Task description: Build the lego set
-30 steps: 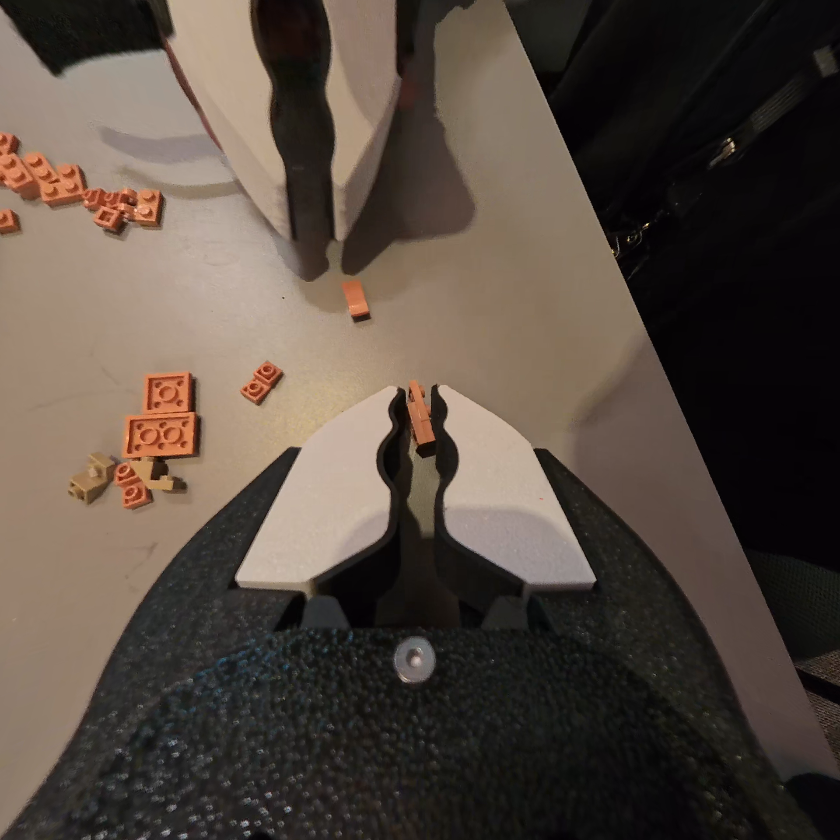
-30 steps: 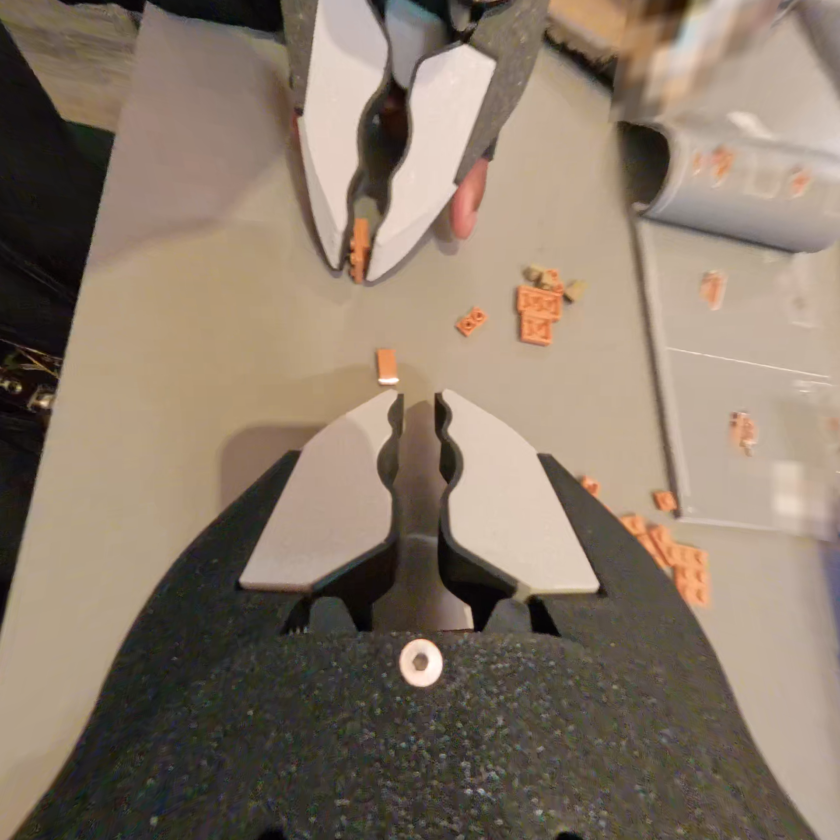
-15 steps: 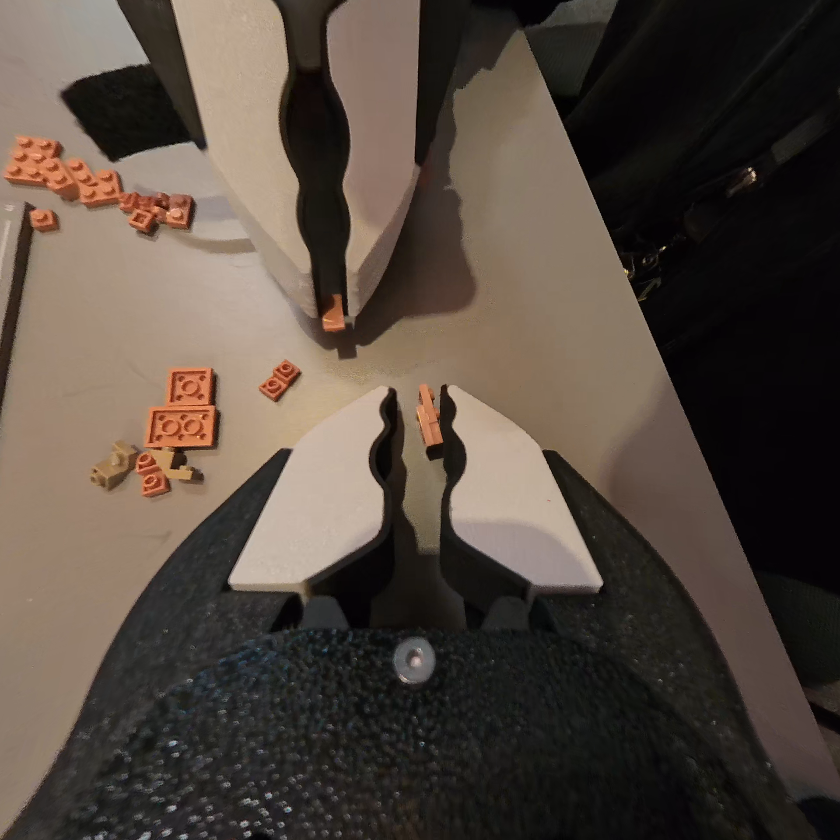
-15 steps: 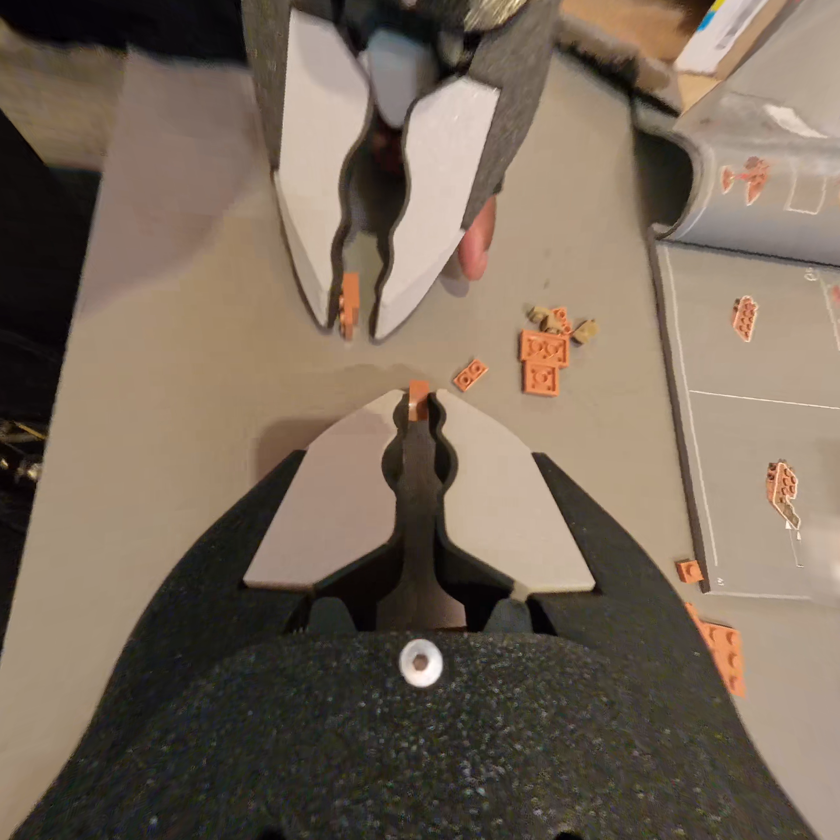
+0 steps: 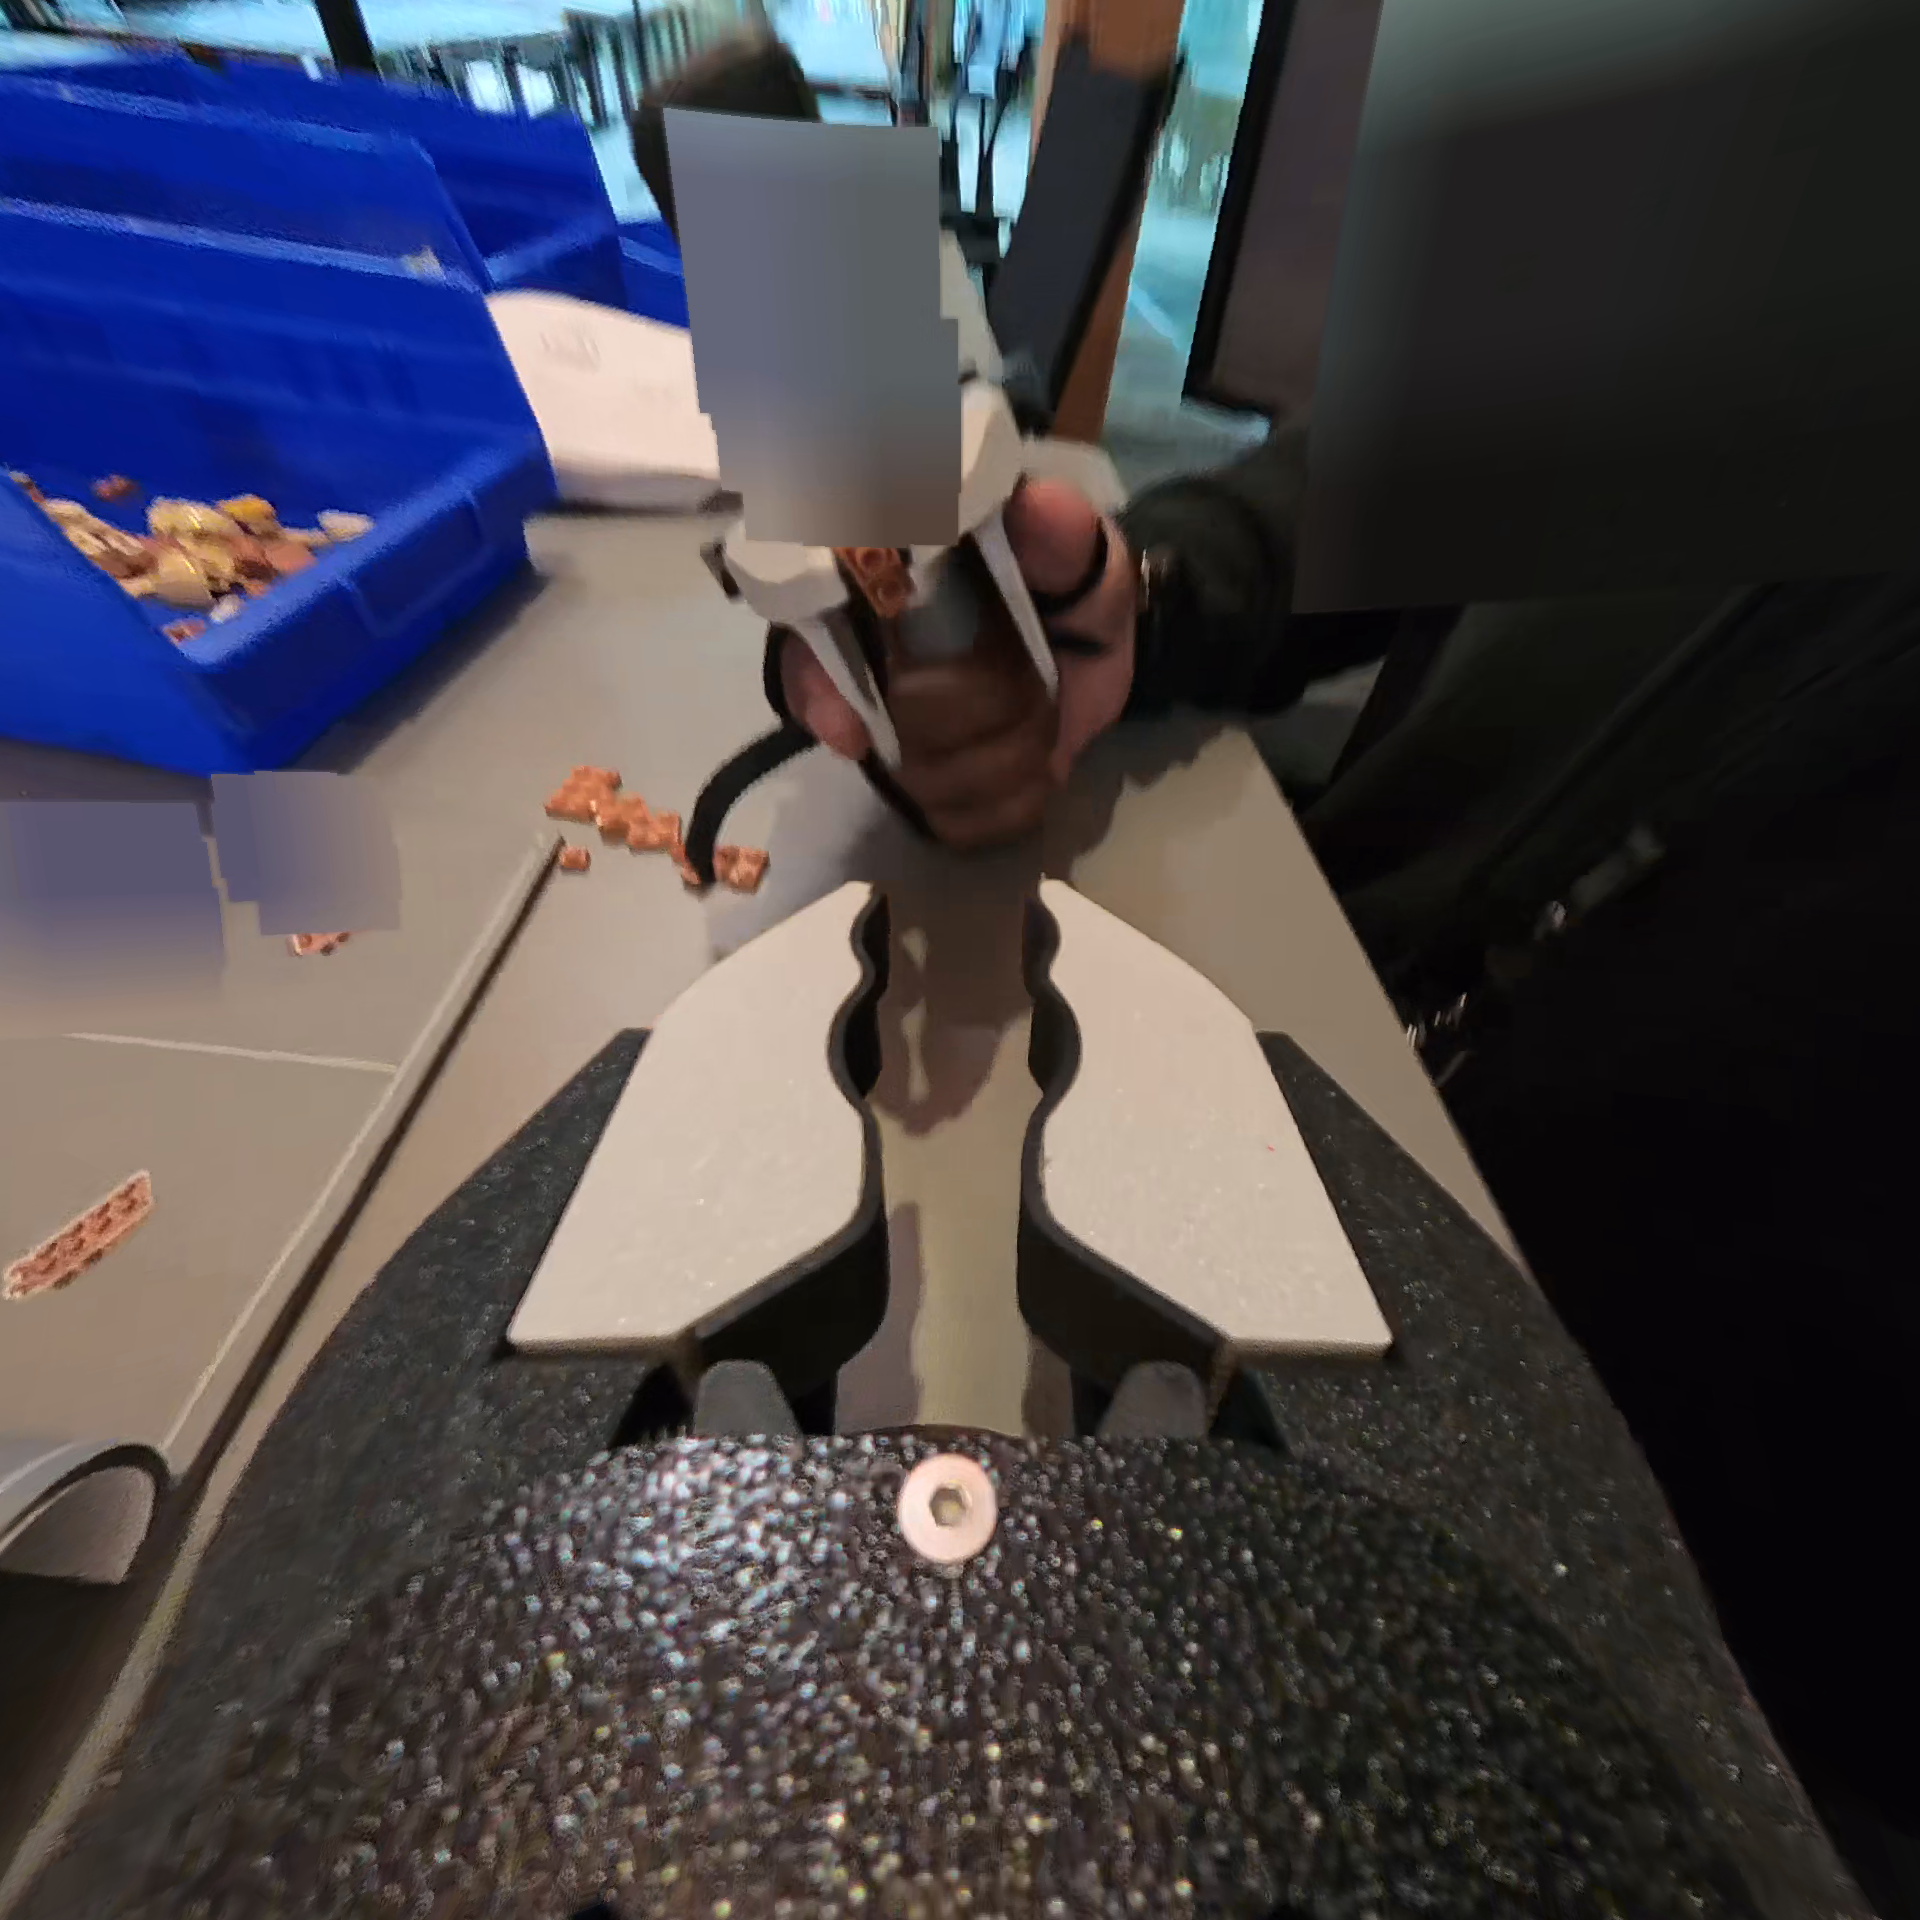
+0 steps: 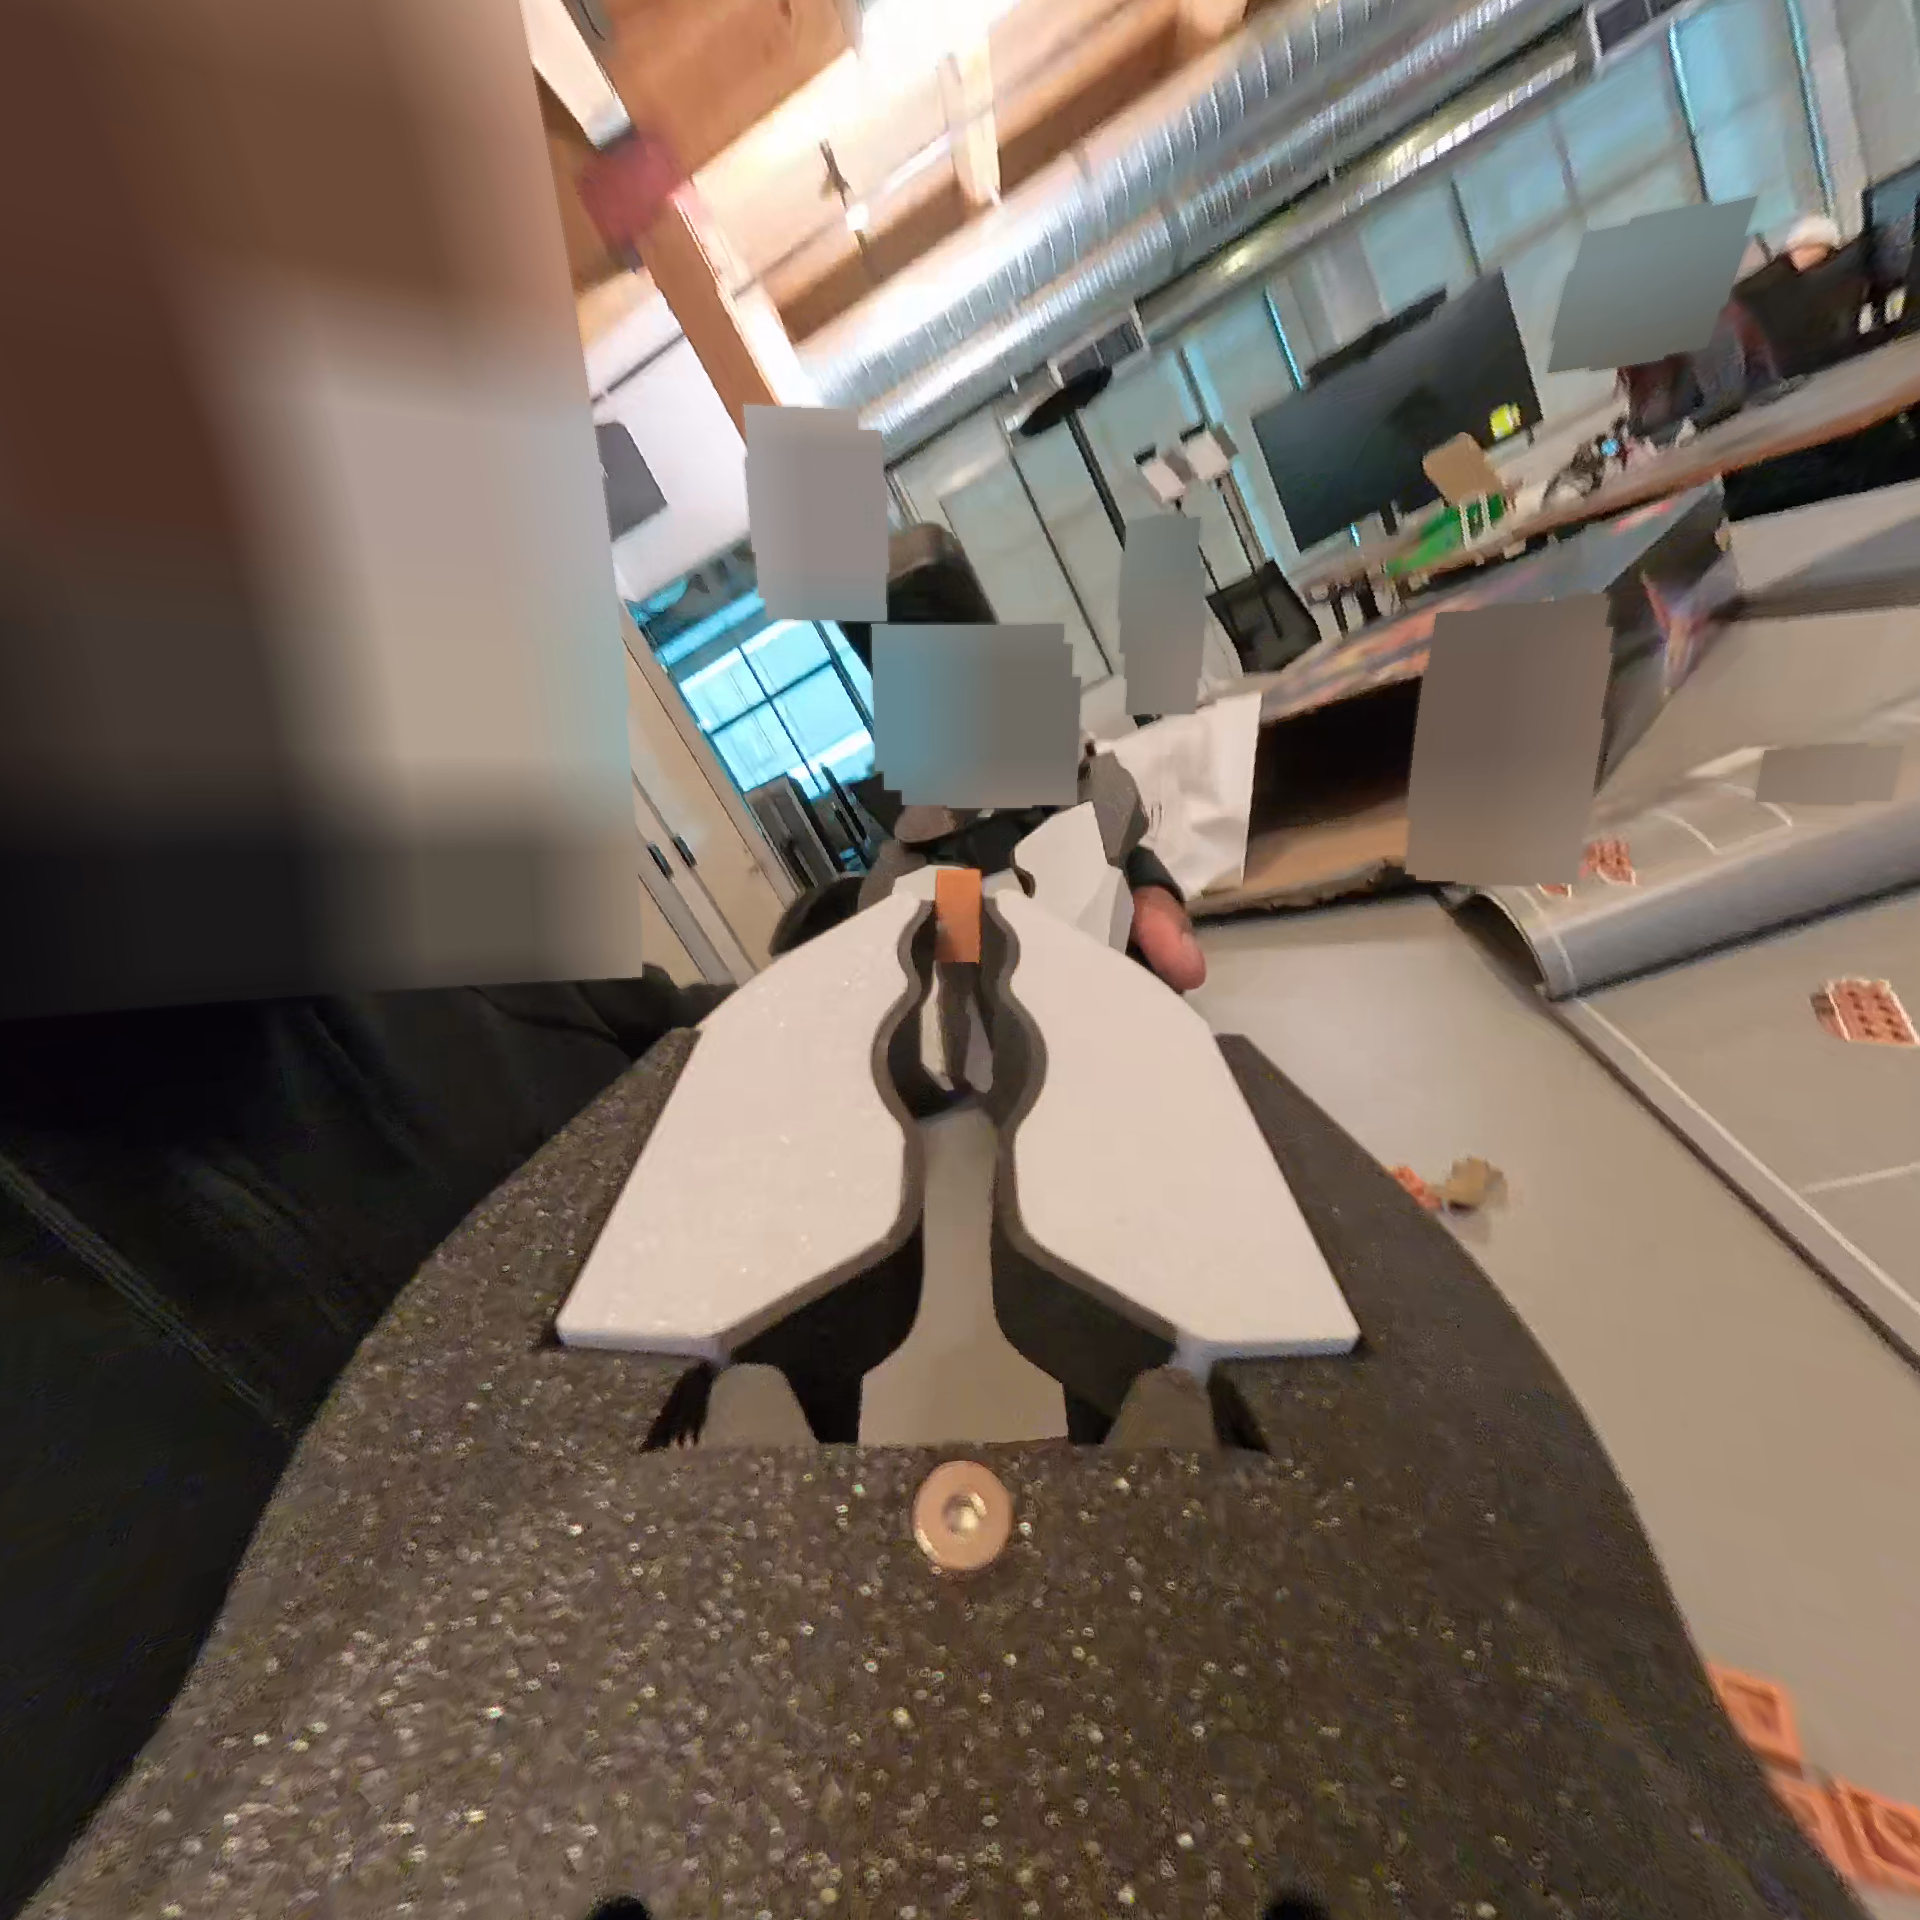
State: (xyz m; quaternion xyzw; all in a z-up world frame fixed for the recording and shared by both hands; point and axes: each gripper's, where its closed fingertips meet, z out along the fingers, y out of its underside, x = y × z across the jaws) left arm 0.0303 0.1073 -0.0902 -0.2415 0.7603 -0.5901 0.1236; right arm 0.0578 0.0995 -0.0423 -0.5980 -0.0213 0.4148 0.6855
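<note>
The right gripper [image 6: 958, 914] pinches a small orange brick piece [image 6: 957, 930] at its very fingertips; the piece stands upright, long axis pointing up out of the tips. The left gripper [image 5: 956, 914] is spread apart with nothing between its fingers, above the grey table [image 5: 644, 665]. More orange bricks [image 5: 634, 816] lie scattered well to its left.

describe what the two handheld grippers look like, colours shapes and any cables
Both the left gripper and the right gripper have a speckled black textured body, a silver hex screw at its centre, and two flat pale grey fingers with dark, wavy inner edges. A black cable hangs by the hand's dark sleeve.
</note>
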